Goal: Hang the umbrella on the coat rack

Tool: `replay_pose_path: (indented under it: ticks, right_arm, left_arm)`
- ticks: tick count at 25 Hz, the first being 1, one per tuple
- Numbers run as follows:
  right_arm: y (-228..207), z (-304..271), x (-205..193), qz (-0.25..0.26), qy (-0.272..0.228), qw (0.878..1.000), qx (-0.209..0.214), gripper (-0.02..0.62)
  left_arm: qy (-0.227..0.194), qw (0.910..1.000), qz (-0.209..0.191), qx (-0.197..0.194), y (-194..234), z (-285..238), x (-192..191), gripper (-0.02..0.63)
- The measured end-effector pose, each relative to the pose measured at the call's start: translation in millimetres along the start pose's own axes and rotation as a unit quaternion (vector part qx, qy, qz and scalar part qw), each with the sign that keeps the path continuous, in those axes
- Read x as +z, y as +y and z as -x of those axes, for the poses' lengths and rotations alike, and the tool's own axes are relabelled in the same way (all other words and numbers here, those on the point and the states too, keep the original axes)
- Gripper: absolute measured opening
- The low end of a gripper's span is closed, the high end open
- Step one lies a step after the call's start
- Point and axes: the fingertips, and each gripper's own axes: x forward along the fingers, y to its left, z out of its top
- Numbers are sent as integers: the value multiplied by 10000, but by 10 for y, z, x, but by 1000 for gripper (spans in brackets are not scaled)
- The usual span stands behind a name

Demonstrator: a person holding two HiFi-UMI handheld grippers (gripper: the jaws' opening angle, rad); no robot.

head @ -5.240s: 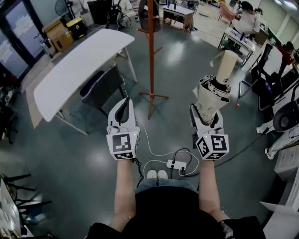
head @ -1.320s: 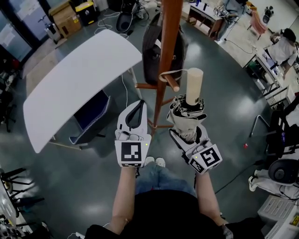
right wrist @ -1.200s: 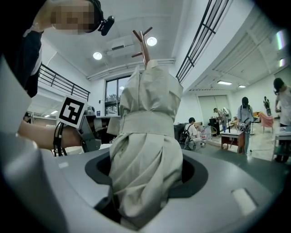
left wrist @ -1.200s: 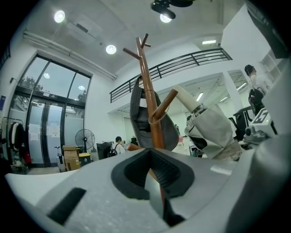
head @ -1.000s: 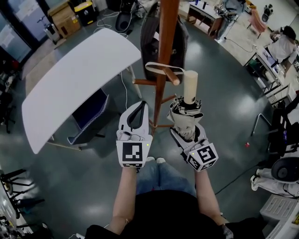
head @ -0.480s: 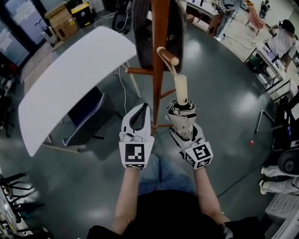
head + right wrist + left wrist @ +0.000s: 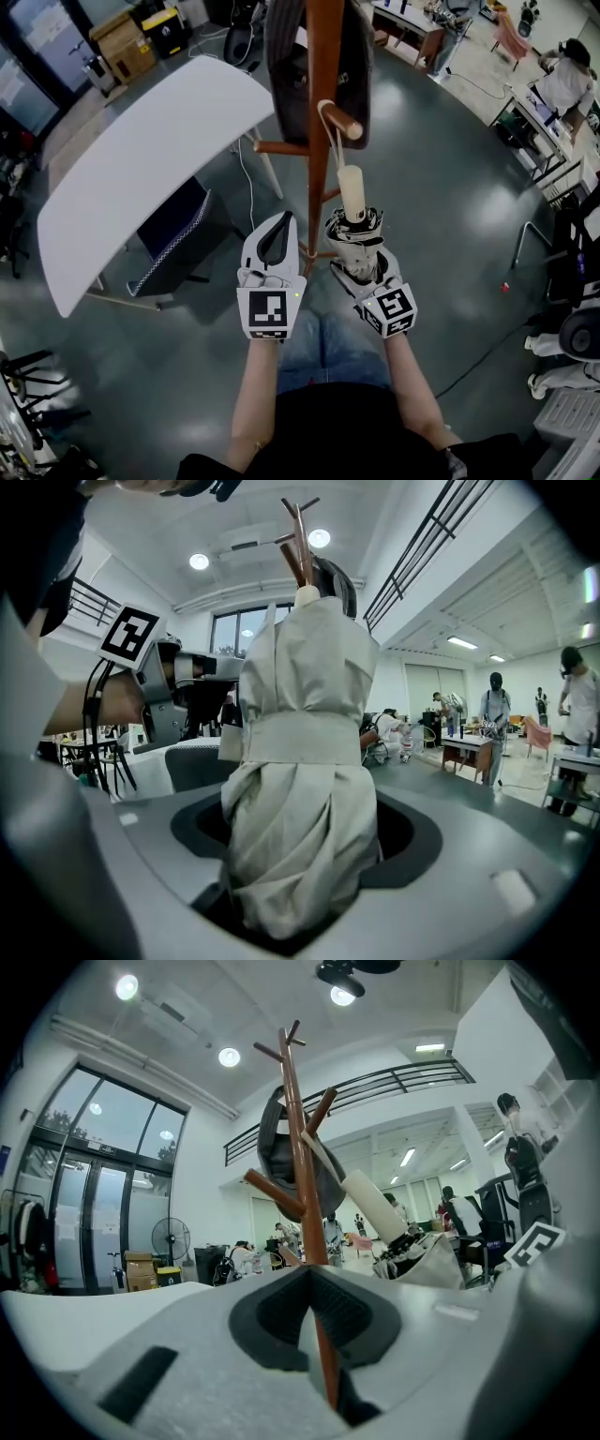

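The beige folded umbrella (image 7: 352, 195) stands handle-up between the jaws of my right gripper (image 7: 355, 249), which grip its cloth body while they are opening. Its strap (image 7: 331, 136) runs up taut and loops over a peg (image 7: 343, 121) of the brown wooden coat rack (image 7: 323, 84). In the right gripper view the umbrella (image 7: 300, 761) fills the gap of the right gripper (image 7: 302, 860). My left gripper (image 7: 283, 218) is shut and empty, just left of the pole, level with the right one. Its own view shows the coat rack (image 7: 298, 1147) and the umbrella's handle (image 7: 370, 1202) beyond the left gripper (image 7: 314, 1274).
A dark bag (image 7: 281, 47) hangs on the rack's upper pegs. A long white table (image 7: 141, 159) with a dark chair (image 7: 178, 220) under it stands to the left. Desks and people (image 7: 562, 80) are at the far right. Cardboard boxes (image 7: 122, 42) sit at the back left.
Both grippers have come down. The umbrella sank with the right one, its handle now hangs below the peg, and the strap over the peg has pulled taut.
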Motion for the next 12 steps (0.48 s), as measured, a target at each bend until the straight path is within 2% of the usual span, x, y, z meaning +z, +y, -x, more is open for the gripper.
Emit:
replay_pose_path:
  ticks: [5,12]
  right_arm:
    - [40,-89,9,-56,41,9999,125,383]
    - [-44,28,156,-202,-245,9995,-41,385]
  left_arm:
    - [-12,10000,21,24,30,-35,6,6]
    - [-104,9999,30,55,31,13,28,5]
